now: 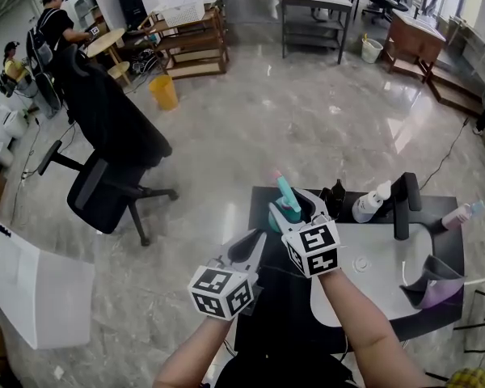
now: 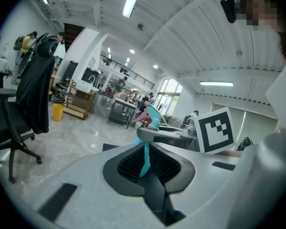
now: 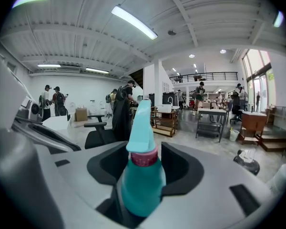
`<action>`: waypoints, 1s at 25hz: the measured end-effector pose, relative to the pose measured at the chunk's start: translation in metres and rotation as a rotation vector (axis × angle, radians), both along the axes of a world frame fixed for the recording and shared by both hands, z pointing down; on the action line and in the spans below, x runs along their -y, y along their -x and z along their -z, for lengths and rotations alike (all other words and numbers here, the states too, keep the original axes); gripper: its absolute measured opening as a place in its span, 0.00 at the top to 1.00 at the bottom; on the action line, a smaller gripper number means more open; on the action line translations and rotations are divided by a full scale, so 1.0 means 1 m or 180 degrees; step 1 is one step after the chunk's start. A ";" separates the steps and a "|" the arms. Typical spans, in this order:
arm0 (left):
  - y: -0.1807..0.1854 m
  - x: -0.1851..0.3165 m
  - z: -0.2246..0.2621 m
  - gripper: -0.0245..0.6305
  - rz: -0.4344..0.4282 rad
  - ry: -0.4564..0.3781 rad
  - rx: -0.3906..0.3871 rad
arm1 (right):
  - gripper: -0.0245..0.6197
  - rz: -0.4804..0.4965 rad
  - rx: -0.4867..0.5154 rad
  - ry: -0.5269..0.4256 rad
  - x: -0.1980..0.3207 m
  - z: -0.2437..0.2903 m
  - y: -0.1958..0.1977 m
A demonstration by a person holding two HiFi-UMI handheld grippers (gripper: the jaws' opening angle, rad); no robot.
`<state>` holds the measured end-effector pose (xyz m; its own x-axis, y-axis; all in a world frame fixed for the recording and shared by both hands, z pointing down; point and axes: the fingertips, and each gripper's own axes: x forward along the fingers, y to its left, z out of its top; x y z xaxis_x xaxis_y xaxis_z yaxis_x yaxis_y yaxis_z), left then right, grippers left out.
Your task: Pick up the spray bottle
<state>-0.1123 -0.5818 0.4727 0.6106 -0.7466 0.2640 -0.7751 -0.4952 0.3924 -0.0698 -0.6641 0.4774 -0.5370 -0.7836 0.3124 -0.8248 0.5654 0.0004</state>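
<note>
Though head view half-hides it, right gripper view shows right gripper (image 3: 141,149) clamping spray bottle (image 3: 142,185); left gripper (image 2: 145,149) jaws together; table (image 1: 372,253), marble floor (image 1: 250,128).

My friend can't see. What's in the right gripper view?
A teal bottle with a pink collar stands gripped between the jaws of the right tool, close up. Behind it lies a big bright hall with a black chair, tables and people.

Teal spray bottle (image 3: 140,182), pink collar, upright, gripped between the jaws
</note>
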 end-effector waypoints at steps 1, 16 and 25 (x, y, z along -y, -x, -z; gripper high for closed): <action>0.000 0.000 0.000 0.95 -0.0004 -0.0003 0.0001 | 0.65 0.0002 -0.0012 0.0001 0.000 0.000 0.000; 0.004 -0.004 0.000 0.95 -0.0158 0.0007 -0.0097 | 0.66 -0.0067 0.0184 0.0070 -0.024 0.018 -0.015; 0.005 -0.027 0.015 0.95 -0.0135 -0.0062 -0.0137 | 0.66 -0.0055 0.0361 0.0001 -0.059 0.038 -0.029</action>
<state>-0.1170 -0.5553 0.4579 0.6523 -0.7245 0.2226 -0.7359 -0.5352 0.4148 -0.0410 -0.6049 0.4396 -0.5552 -0.7931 0.2507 -0.8293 0.5509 -0.0937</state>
